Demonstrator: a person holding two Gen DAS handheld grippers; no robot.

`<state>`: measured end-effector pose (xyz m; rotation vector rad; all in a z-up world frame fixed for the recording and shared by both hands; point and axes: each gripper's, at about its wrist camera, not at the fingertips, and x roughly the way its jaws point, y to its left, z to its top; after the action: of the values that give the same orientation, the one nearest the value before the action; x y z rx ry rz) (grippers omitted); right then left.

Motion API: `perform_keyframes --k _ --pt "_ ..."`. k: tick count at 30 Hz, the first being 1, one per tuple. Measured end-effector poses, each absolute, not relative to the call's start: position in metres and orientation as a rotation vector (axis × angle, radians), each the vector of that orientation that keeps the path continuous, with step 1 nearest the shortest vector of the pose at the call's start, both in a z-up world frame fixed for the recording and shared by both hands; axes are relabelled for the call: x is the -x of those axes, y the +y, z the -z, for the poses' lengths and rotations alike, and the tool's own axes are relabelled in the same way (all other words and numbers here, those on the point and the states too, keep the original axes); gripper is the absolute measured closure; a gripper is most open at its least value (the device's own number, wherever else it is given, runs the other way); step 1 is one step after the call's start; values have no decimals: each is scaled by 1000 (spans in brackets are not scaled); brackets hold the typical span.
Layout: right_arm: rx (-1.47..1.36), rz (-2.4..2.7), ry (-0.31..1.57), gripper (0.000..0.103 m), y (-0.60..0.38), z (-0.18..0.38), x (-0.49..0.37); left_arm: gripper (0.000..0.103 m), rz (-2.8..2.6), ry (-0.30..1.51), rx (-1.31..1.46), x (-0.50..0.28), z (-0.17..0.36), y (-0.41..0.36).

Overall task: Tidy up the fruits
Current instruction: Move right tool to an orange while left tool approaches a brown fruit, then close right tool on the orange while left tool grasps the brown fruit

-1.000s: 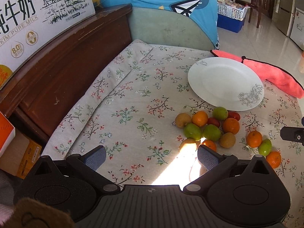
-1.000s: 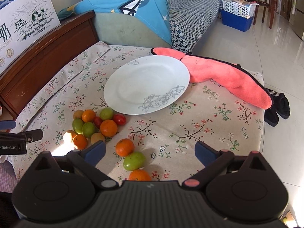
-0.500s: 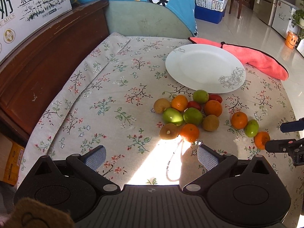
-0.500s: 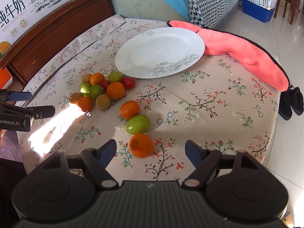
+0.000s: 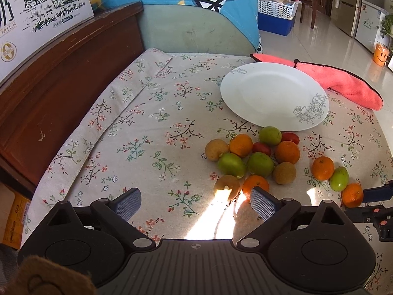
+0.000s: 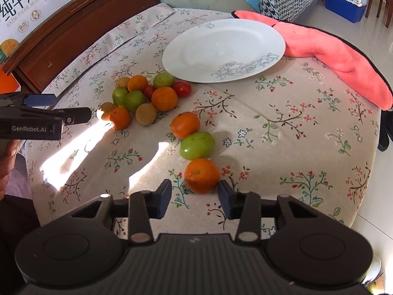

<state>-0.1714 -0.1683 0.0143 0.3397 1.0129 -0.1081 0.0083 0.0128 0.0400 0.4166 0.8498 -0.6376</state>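
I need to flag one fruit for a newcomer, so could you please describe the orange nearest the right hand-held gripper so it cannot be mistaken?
Start at the white plate on the floral cloth. Toward the camera, apart from the fruit pile, three fruits run in a line: orange, green, orange. It is the last orange, just ahead of the right hand-held gripper, and the only fruit without another beyond it.

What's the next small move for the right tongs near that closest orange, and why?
Probably ease forward and down a little, then close. The right tongs have just been closing, but the nearest orange sits just ahead of the fingertips, untouched, while the plate has nothing on it.
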Motion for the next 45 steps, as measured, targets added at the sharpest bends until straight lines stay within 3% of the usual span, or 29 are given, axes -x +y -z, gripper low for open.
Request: perform_keyframes --k 7,14,22,32,36,45 --pt "-333 116 1009 66 -168 -15 170 28 640 901 -369 -20 -28 8" --pt "-328 123 1013 71 -167 -14 168 34 651 913 -352 -25 -19 2" --pt "-328 113 1012 72 -167 -15 169 57 712 945 -354 -22 -12 -5" --pt "-341 103 1018 72 -165 -14 166 62 695 944 -347 -24 -7 -6" --pt "-344 98 1017 72 -165 -14 166 79 720 943 -333 -23 -7 -7" --pt "-353 91 1002 73 -165 -18 166 79 703 933 -330 -19 -13 -5"
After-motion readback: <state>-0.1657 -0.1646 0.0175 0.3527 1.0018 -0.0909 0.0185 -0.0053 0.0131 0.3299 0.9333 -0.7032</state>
